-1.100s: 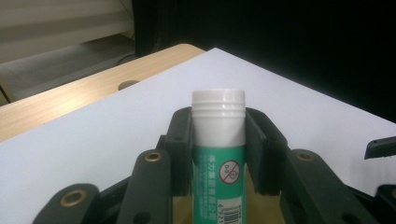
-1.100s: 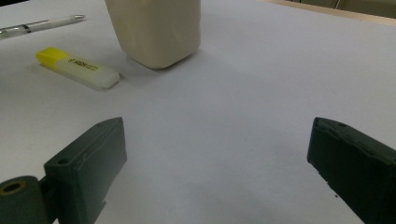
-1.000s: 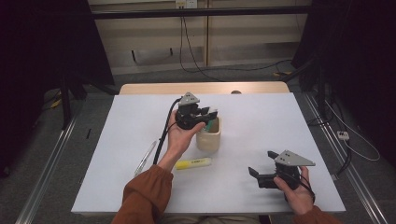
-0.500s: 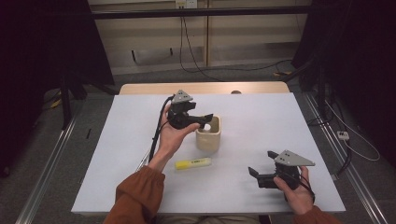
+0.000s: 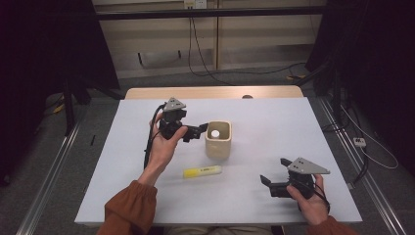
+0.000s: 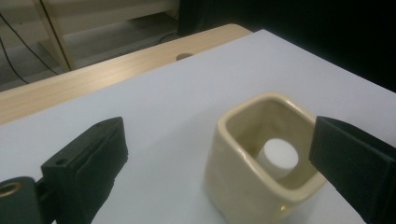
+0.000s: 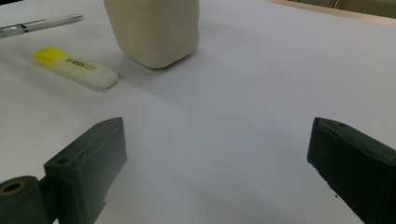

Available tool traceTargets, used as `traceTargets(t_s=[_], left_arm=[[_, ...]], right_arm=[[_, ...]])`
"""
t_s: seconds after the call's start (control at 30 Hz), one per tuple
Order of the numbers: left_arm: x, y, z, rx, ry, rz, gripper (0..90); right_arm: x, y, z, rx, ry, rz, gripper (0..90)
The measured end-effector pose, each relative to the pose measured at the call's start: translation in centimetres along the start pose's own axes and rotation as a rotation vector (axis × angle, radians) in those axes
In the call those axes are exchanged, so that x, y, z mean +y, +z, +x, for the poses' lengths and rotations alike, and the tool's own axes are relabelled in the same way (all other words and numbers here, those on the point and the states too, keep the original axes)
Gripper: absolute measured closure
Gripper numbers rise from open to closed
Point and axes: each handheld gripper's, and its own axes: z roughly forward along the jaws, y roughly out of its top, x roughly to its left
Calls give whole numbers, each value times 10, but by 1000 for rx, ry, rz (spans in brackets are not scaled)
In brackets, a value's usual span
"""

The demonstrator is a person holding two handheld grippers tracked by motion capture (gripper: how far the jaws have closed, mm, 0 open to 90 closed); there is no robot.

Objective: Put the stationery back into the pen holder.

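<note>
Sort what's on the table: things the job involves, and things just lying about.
In the job:
- cream cup
- white round thing inside the cup
- left claw, open beside the cup

Lying about:
- yellow highlighter
- pen
- right claw, open, idle

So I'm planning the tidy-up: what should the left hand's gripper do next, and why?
Probably swing toward the yellow highlighter lying on the table. The left gripper has its jaws just opened with nothing between them, beside the cream cup, which already holds a white object. The highlighter lies nearest that hand.
</note>
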Motion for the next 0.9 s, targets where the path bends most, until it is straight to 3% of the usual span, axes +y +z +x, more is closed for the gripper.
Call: traceTargets(t_s=[0.23, 0.3, 0.43, 0.67, 0.73, 0.9], left_arm=[[-14, -15, 12, 35, -7, 22, 56], [-16, -19, 14, 33, -14, 22, 59], [-20, -24, 20, 18, 15, 61, 62], [-32, -33, 30, 80, -32, 96, 74], [-32, -36, 33, 87, -21, 127, 74], [-40, -49, 40, 102, -32, 120, 74]], right_arm=[[0, 0, 0, -1, 0, 3, 45], [0, 0, 0, 0, 0, 2, 45], [0, 1, 0, -3, -1, 7, 45], [0, 1, 0, -6, 1, 8, 45], [0, 1, 0, -8, 2, 7, 44], [0, 1, 0, -9, 2, 8, 45]])
